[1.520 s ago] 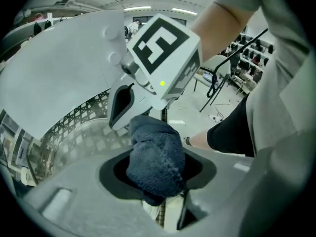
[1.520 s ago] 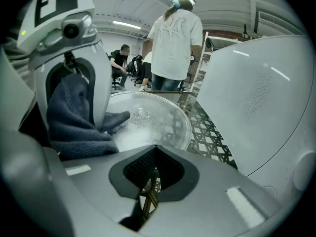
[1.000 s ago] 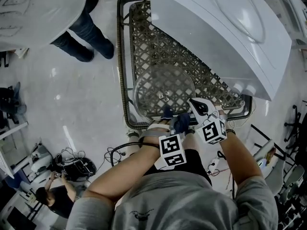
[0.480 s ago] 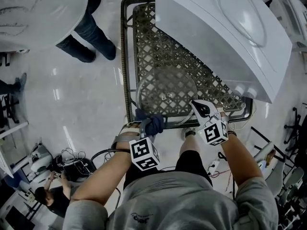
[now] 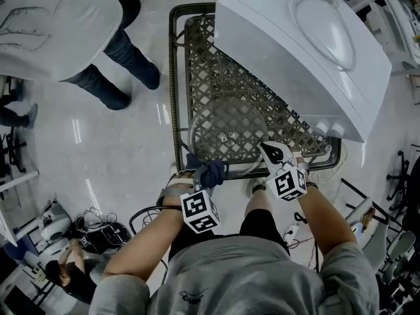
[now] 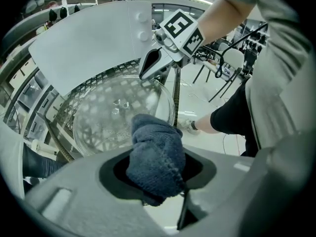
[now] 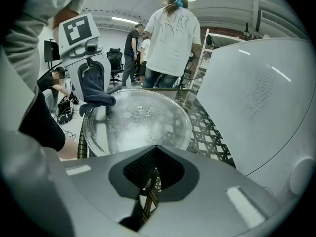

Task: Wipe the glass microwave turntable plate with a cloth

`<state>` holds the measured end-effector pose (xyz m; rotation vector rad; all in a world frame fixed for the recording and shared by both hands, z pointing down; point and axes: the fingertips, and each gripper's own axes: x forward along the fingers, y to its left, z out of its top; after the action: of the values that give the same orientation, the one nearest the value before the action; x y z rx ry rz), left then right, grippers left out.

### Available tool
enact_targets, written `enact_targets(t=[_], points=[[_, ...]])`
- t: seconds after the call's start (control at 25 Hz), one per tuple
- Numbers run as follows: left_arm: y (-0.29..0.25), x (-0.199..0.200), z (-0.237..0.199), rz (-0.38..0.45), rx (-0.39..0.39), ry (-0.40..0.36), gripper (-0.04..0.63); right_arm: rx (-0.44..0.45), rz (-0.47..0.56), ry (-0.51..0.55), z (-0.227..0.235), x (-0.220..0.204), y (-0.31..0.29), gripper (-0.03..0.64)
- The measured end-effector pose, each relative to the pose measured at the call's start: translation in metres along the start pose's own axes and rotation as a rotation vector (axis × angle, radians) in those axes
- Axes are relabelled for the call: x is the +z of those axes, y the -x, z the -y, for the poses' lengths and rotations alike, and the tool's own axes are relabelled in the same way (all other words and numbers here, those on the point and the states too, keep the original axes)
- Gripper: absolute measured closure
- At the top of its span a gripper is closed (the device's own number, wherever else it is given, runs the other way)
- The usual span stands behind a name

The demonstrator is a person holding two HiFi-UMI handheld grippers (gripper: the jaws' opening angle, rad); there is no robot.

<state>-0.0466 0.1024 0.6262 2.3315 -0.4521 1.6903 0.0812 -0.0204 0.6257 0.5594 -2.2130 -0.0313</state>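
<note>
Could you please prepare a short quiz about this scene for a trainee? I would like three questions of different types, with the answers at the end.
1. True or false: the cloth lies spread flat over the middle of the glass plate.
2. The glass plate rests on: A) the lattice table; B) the floor; C) the top of the white appliance.
3. Fill in: the cloth is held by the ____ gripper.

Key: 1. false, it is bunched up at the plate's near rim; 2. A; 3. left gripper.
</note>
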Motion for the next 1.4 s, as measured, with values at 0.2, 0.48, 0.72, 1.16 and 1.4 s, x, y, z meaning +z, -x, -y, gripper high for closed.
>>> enact_targets(t=[0.2,0.48,0.72,1.16,1.4], points=[[0.002,0.003,-0.003,0.030,0.019,0.026,0.402,-0.002,-0.045,-0.015,-0.002,-0.003,-0.001,0.611],[0.044,0.018,-0.032,0.216,0.057,0.188,0.402,-0.027,-0.092,-0.017,0.008,0.006,-0.003,0.609],[0.109,0.028,-0.068,0.365,0.122,0.311,0.402,-0.044,-0.025,-0.063,0.024,0.053,0.019,0.609],[0.238,0.035,-0.105,0.744,0.208,0.604,0.402,0.009,0.215,-0.311,0.061,0.153,0.118,0.609],[0.267,0.028,-0.099,0.885,0.209,0.718,0.402,-0.003,0.305,-0.368,0.077,0.178,0.166,0.609]])
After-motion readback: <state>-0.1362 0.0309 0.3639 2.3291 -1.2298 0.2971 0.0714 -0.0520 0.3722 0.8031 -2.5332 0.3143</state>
